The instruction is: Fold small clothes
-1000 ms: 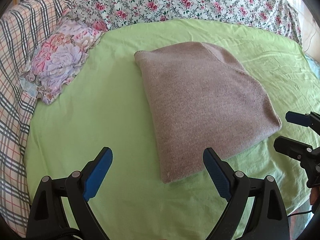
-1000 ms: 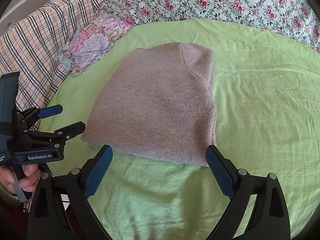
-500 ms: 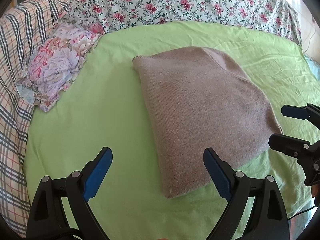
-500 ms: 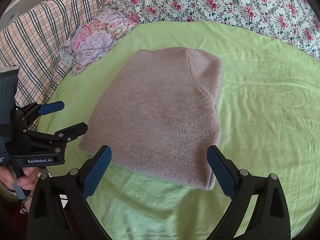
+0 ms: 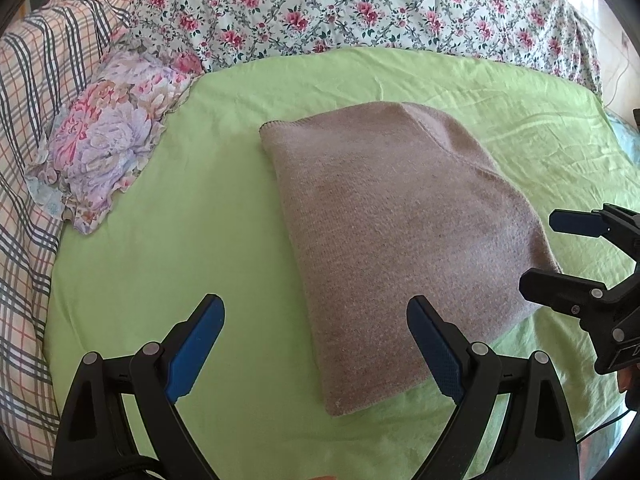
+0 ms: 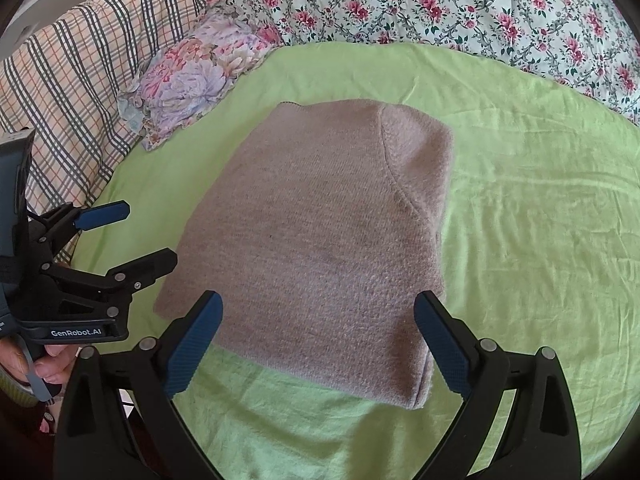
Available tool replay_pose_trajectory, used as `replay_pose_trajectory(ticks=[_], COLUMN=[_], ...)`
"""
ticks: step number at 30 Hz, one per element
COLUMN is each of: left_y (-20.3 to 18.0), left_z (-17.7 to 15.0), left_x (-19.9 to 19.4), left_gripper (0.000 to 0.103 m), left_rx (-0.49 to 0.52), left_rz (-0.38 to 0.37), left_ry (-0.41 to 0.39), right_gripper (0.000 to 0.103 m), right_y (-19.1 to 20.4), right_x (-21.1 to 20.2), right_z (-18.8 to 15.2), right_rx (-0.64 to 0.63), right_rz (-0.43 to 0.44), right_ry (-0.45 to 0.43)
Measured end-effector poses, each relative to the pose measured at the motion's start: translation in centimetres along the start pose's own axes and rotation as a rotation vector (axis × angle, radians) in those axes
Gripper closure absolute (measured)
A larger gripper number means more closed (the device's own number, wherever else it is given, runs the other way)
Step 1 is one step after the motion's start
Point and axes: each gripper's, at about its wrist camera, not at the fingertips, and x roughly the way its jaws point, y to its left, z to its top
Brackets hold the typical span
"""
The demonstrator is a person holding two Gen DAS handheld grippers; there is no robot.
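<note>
Your left hand-held gripper (image 5: 314,330) hangs with jaws spread wide and nothing between them, just above the near left corner of the folded sweater (image 5: 400,240). Your right hand-held gripper (image 6: 318,330) is equally wide open and empty, poised over the sweater's near edge. The taupe knit sweater lies folded into a compact rectangle, flat on the green bedsheet (image 6: 540,240), near its middle. Beyond the sheet: a floral pillow (image 5: 108,148) at far left, a plaid blanket (image 6: 72,60) beside it, and a rose-print quilt (image 5: 360,4) along the back.
</note>
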Motion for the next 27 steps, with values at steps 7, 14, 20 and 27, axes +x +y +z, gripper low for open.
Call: replay_pose_trajectory(ticks=[7,14,20,27], left_y=[-0.12,-0.13,-0.09,-0.1], left_z=[-0.11,-0.25,-0.24,-0.19], left_x=[0.13,0.22,0.26,0.2], left_gripper=[0.01,0.01,0.009,0.009], left_rx=[0.019,0.032,0.033,0.034], left_rz=[-0.008,-0.004,-0.01,-0.011], left_ry=[0.014,0.022,0.028,0.025], right_gripper=[0.007,0.007,0.007,0.007], right_y=[-0.01,-0.21,-0.32,-0.38], right_x=[0.02,0.15,0.16,0.06], right_z=[-0.1,-0.32,-0.22,-0.09], right_rx=[0.0,0.006,0.003,-0.002], right_rz=[0.001,-0.001,-0.004,-0.007], right_ry=[0.014,0.03,0.034,0.031])
